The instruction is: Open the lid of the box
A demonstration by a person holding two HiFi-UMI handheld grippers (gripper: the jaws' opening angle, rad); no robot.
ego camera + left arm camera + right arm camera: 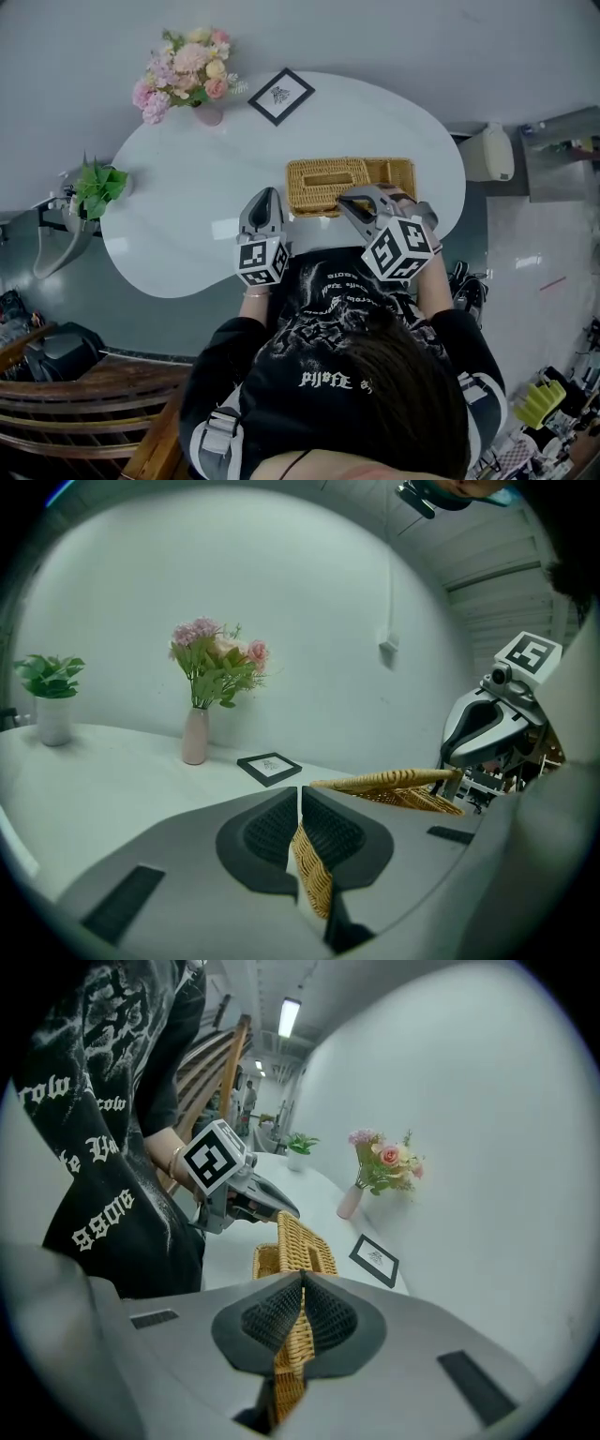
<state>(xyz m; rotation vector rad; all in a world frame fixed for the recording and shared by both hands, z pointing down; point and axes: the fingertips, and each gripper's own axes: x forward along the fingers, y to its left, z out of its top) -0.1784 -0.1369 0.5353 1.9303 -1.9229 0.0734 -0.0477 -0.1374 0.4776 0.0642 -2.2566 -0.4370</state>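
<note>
Wicker box (389, 174) sits on the white table (187, 187), close to the near edge and directly in front of the person. Its slotted lid (323, 175) looks part-raised at the right end, going by the left gripper view, where it tilts up clear of the body. Right hand-held gripper (352, 199) is clenched on the lid's wicker edge, with weave visible between the pads. Left hand-held gripper (269, 195) is clenched on wicker at the box's left end, apparently the wall, bracing it, though exactly which part is unclear. Vase of flowers (192, 70), picture frame (281, 96) and potted plant (98, 187) stand well apart at the far side, clear of the work. Risks, as judged: both pinches are thin, on stiff weave, so the lid could slip out and drop shut if lifted at an angle. If the left brace slips, the light body may rise or tip with the lid. The box sits near the table edge, so a pull toward the person could drag it off. Forcing the swing could bend the weave.
</note>
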